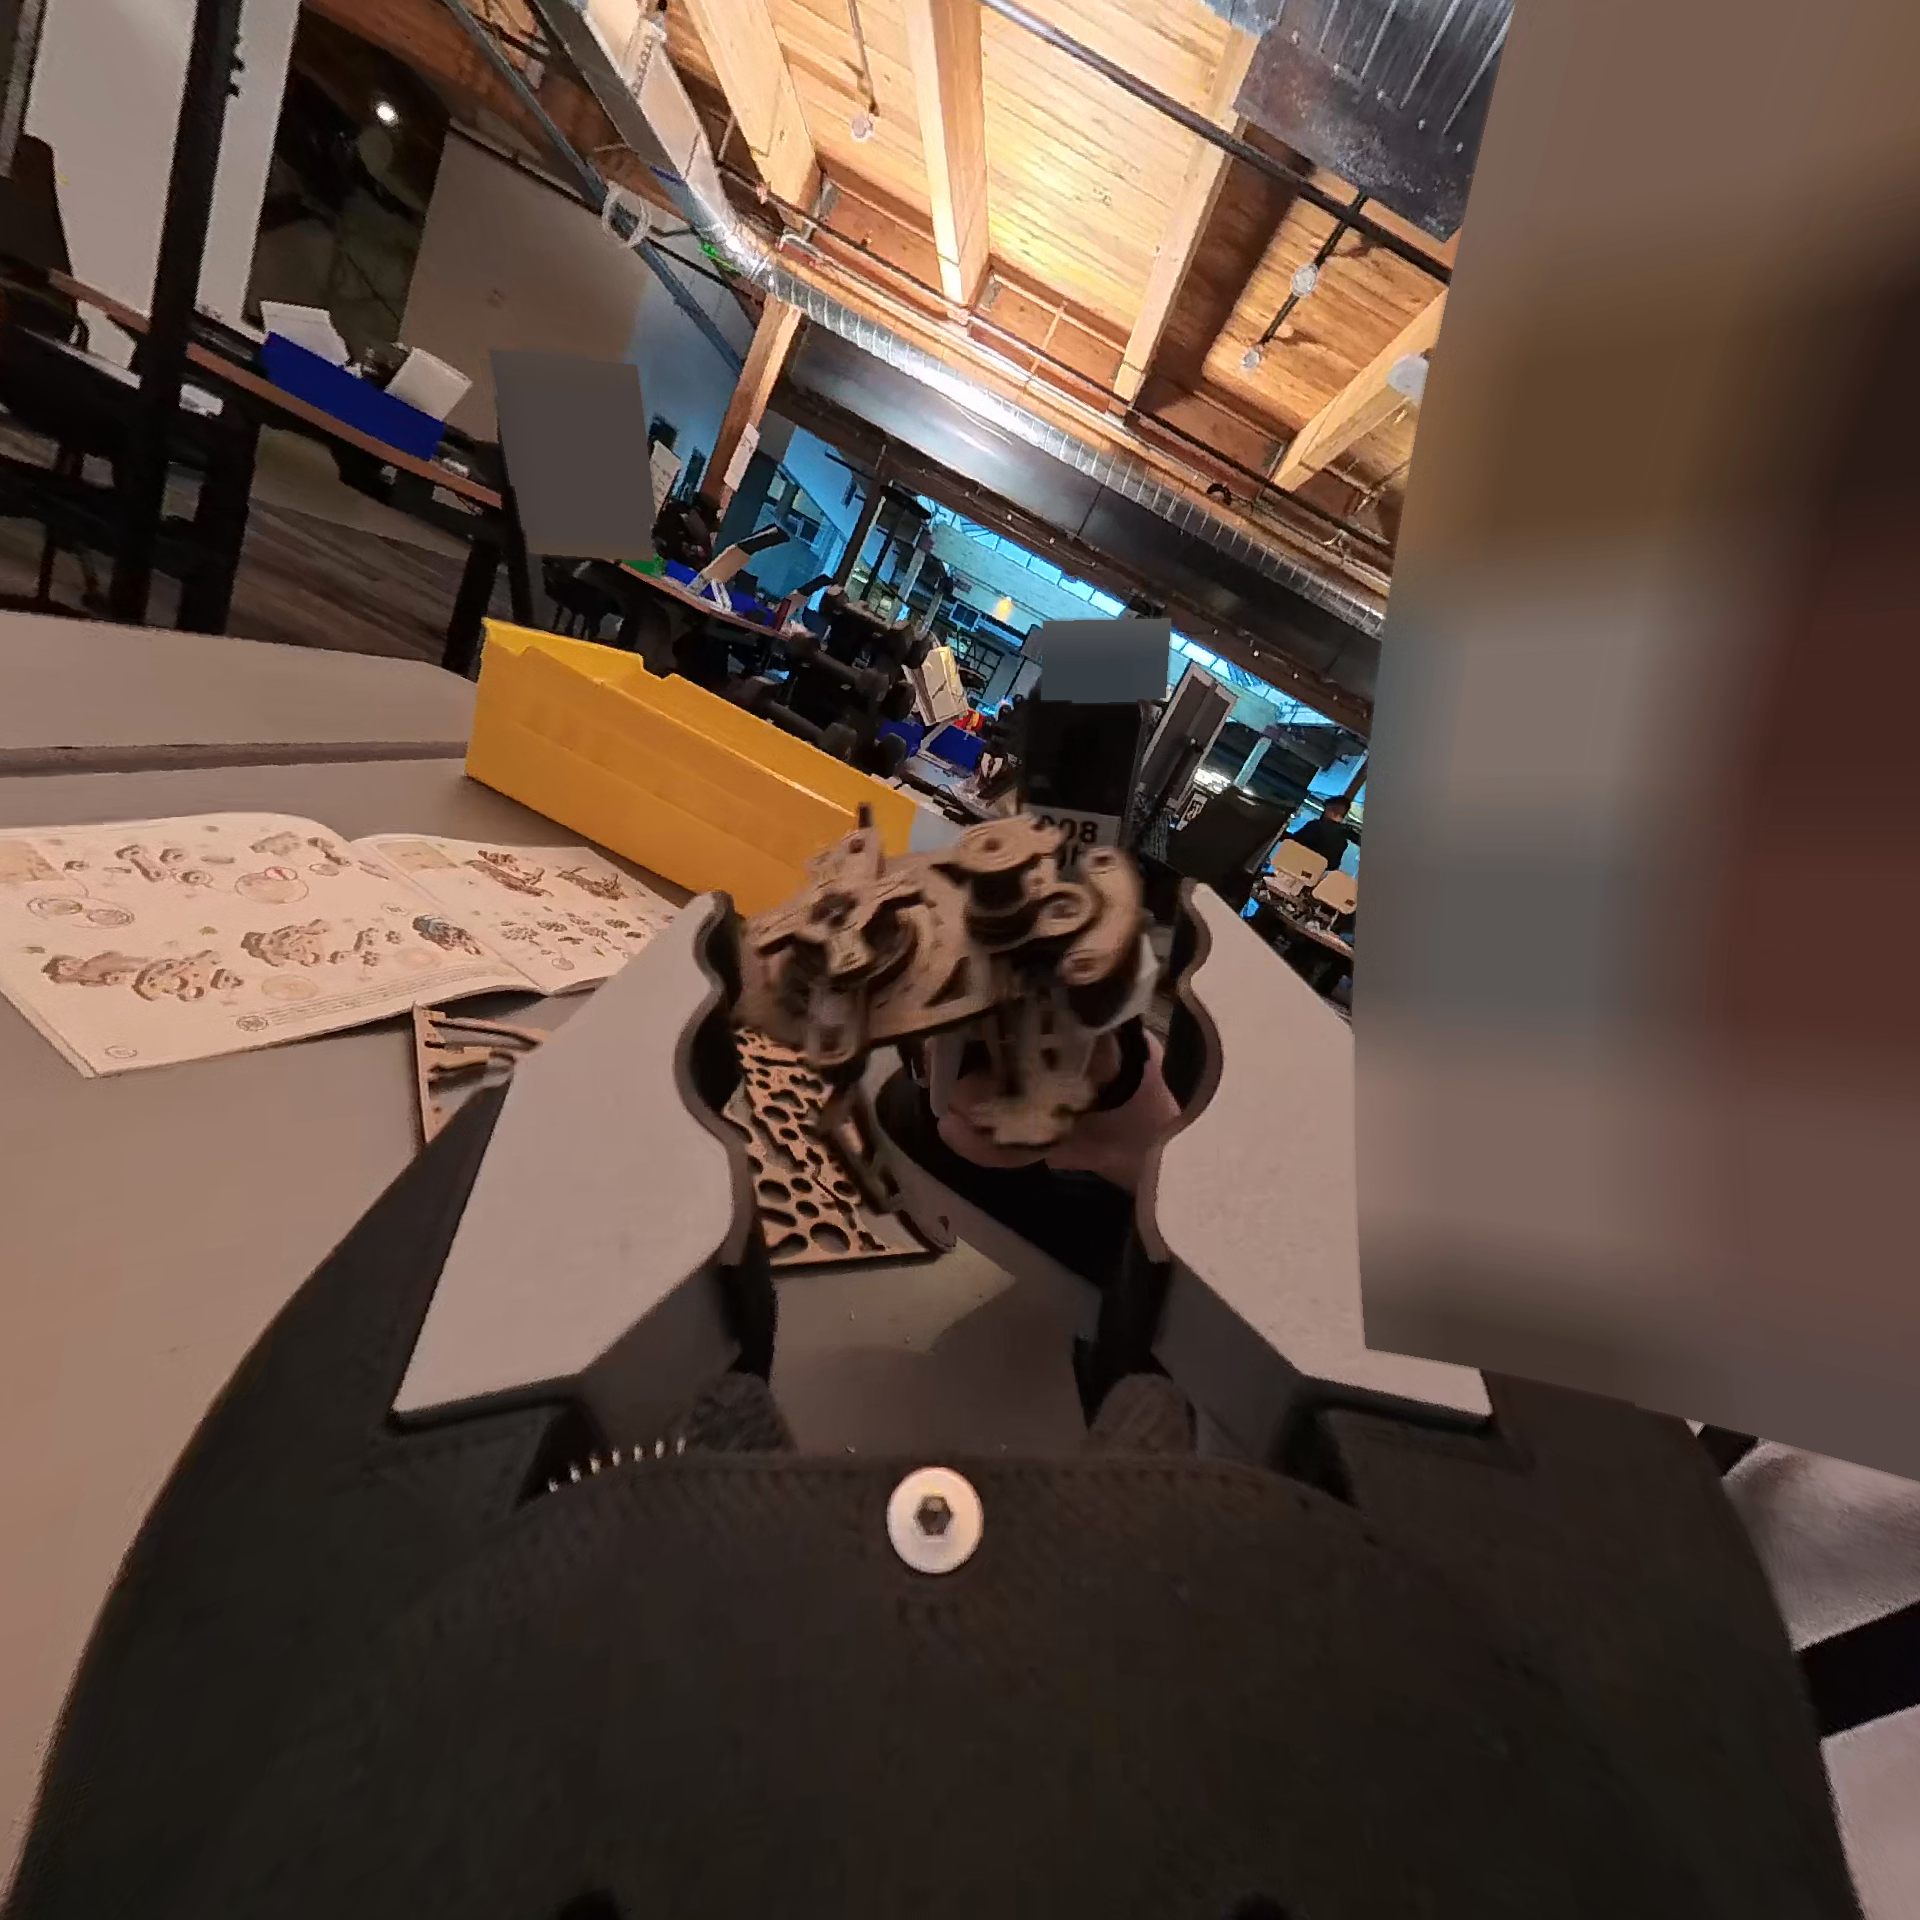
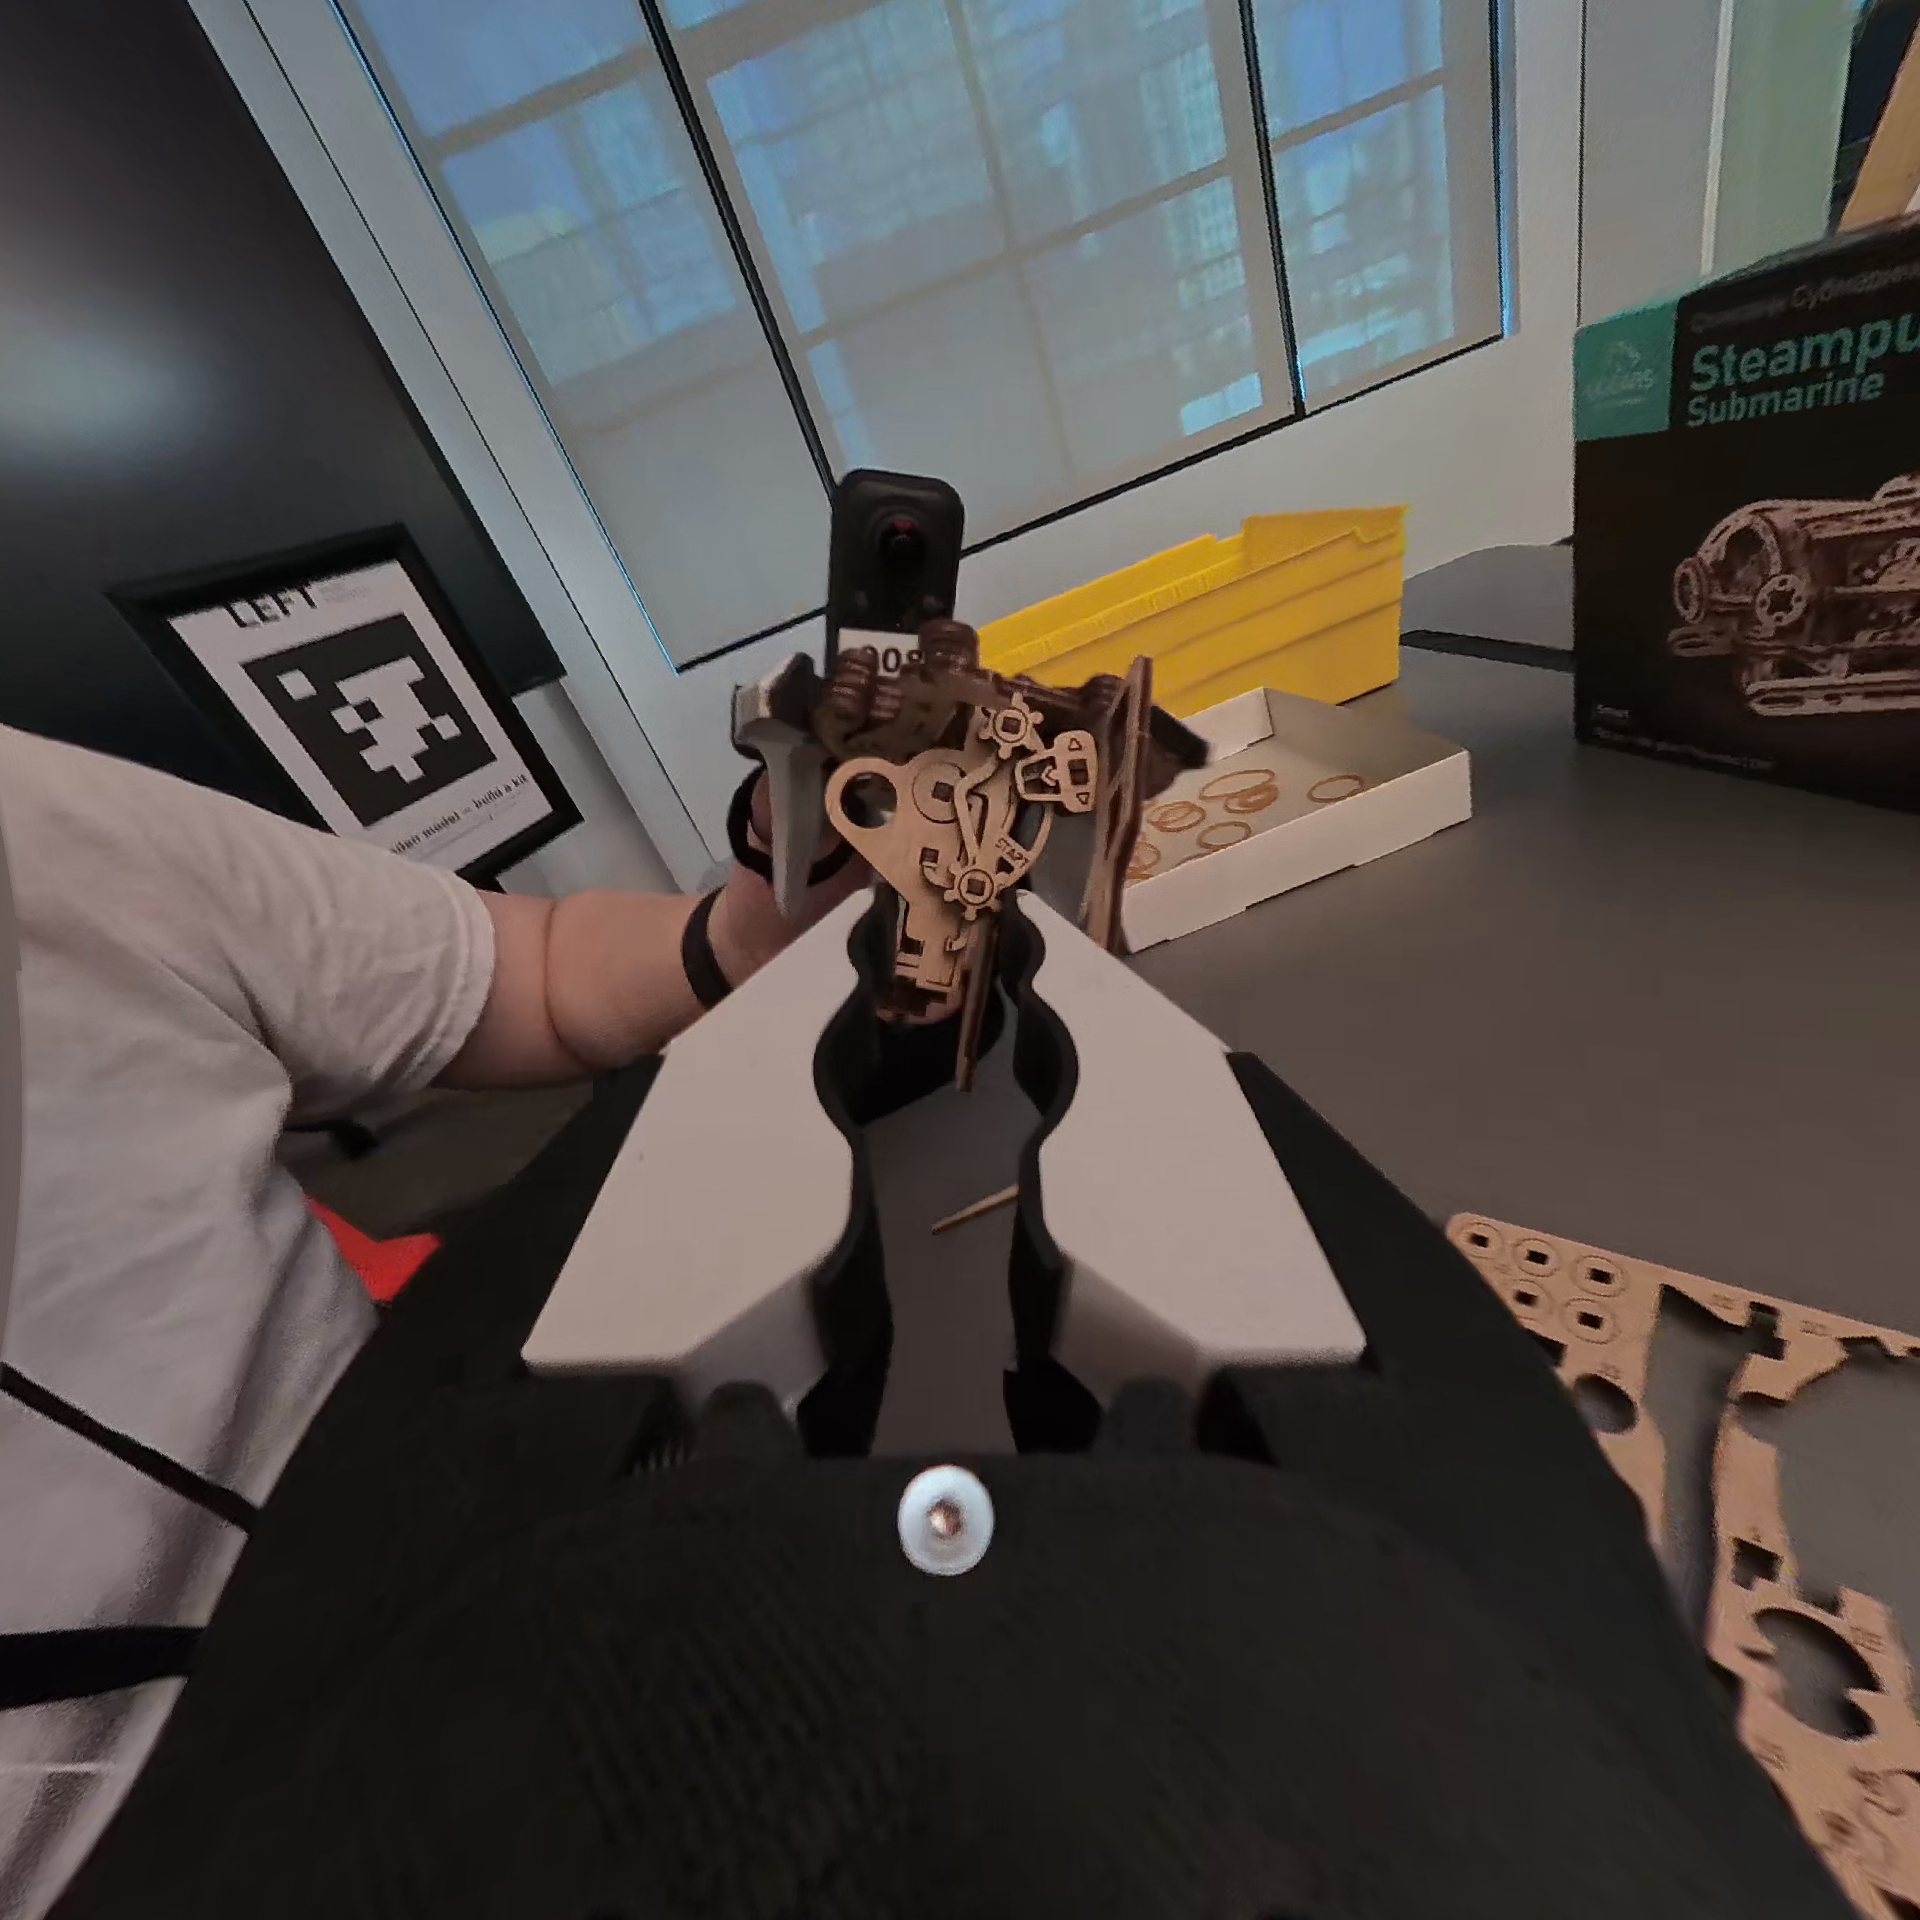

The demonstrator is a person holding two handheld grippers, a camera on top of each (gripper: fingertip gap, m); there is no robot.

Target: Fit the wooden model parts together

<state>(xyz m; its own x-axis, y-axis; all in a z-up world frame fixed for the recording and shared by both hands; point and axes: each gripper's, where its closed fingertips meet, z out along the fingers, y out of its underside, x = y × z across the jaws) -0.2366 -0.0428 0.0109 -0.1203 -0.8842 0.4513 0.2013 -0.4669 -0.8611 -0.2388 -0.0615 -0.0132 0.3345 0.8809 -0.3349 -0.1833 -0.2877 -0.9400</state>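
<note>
Wooden model assembly (image 2: 951, 821) held up above the grey table (image 2: 1507, 1039), right gripper (image 2: 940, 971) clamped on its lower end, left gripper (image 1: 951, 997) spread around it, seemingly not gripping, yellow bin (image 1: 665, 758) behind.

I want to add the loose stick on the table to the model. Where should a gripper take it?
Grip the stick across its middle, coming straight down from above. It is thin and lies flat on the bare table, so only its two long sides offer faces to pinch; its ends are too small.
</note>
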